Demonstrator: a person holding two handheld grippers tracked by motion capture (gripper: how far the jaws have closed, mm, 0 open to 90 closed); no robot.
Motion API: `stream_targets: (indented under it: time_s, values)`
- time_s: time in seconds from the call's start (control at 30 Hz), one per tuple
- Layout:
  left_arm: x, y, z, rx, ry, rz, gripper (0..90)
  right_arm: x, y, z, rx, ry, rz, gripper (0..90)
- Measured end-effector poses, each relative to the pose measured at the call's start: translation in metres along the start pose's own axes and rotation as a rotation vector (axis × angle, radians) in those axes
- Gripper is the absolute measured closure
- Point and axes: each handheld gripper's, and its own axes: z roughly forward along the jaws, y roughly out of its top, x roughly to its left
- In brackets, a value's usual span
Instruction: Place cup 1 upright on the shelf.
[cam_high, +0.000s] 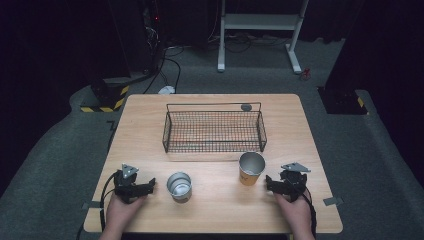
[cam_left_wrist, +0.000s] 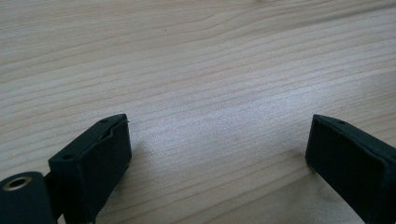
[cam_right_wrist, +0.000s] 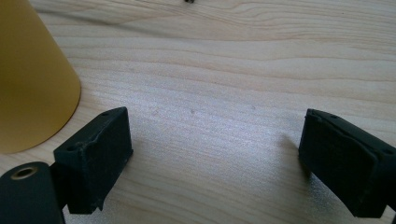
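Observation:
A silver metal cup (cam_high: 179, 186) stands upright on the wooden table (cam_high: 150, 130), just right of my left gripper (cam_high: 149, 186). An orange cup (cam_high: 251, 169) with a shiny inside stands to the right of it, close to my right gripper (cam_high: 269, 183). Both grippers rest low near the table's front edge, each held by a hand. In the left gripper view my left gripper (cam_left_wrist: 219, 144) stands open over bare wood. The right gripper (cam_right_wrist: 215, 140) is open too, with the orange cup (cam_right_wrist: 28, 79) just left of its left jaw and nothing between the jaws.
A black wire basket (cam_high: 214, 131) sits at the middle back of the table, with a small grey round thing (cam_high: 246, 107) at its far rim. Beyond the table, cables and a white frame stand on the grey floor.

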Motion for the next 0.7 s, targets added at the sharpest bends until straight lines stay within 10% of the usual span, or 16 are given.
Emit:
stream_targets:
  time_s: [0.7]
  values:
    - [0.0026, 0.0001, -0.0043, 0.023, -0.026, 0.02, 10.6, 0.0001, 0.0001, 0.0, 0.001, 0.001, 0.002, 9.0]
